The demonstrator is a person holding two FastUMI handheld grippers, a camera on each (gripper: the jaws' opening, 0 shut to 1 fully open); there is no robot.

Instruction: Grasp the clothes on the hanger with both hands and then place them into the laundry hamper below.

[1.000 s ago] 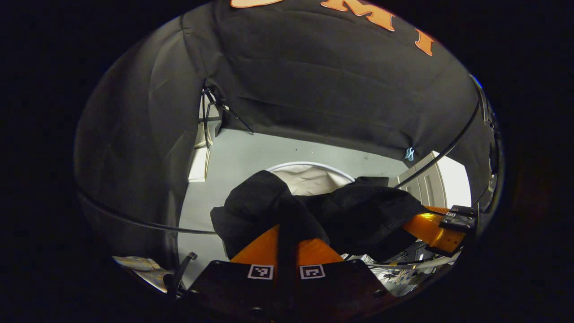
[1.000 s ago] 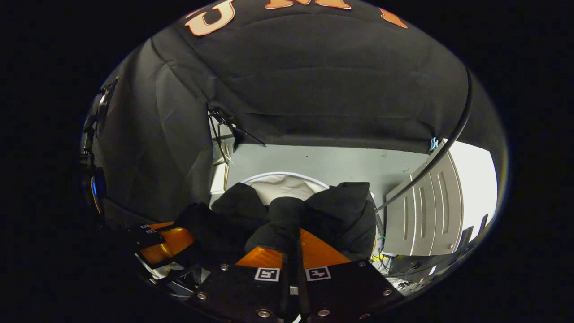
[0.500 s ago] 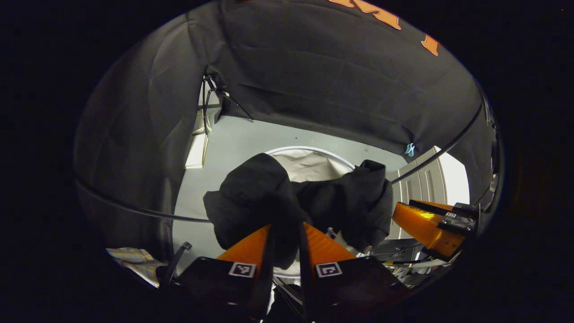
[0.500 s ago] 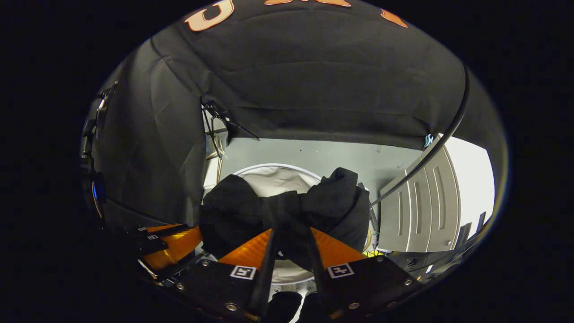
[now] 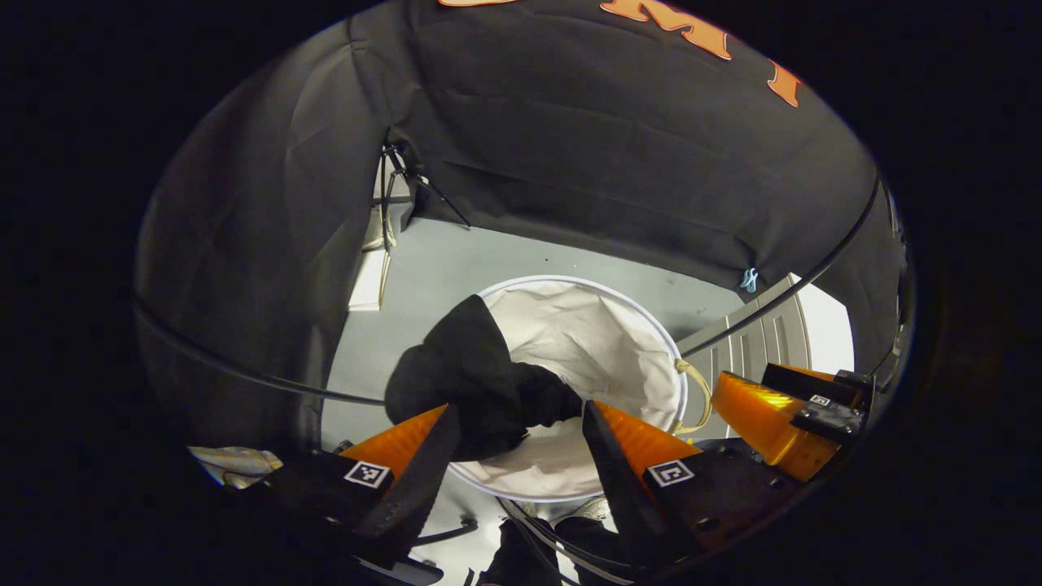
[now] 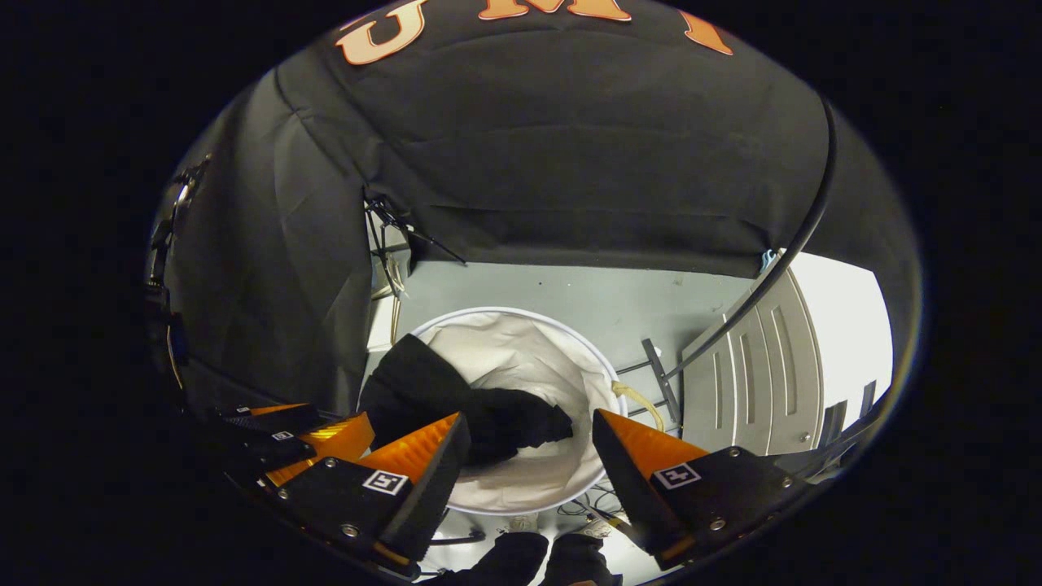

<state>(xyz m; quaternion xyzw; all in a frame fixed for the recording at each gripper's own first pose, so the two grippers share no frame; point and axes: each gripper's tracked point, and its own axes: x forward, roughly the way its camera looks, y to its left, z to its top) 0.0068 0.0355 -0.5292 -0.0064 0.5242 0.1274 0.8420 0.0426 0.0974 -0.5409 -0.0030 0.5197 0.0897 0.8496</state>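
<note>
Black crumpled garment point(image 5: 476, 382) is in the round white fabric laundry hamper point(image 5: 627, 342), draped over its rim on the side nearest your left gripper point(image 5: 514, 417), one end trailing toward the hamper's middle. Your left gripper's fingers are spread wide, nothing between them; garment sits just ahead of the gap, and your right gripper point(image 5: 761, 411) sits off to the right of the hamper. Right gripper view: your right gripper point(image 6: 529, 427) is also wide apart and empty, garment point(image 6: 456, 403) ahead and slightly left of the gap, inside the hamper point(image 6: 570, 346). Left gripper point(image 6: 313, 435) shows beside it, low left. Hamper stands on grey floor point(image 6: 570, 289).
</note>
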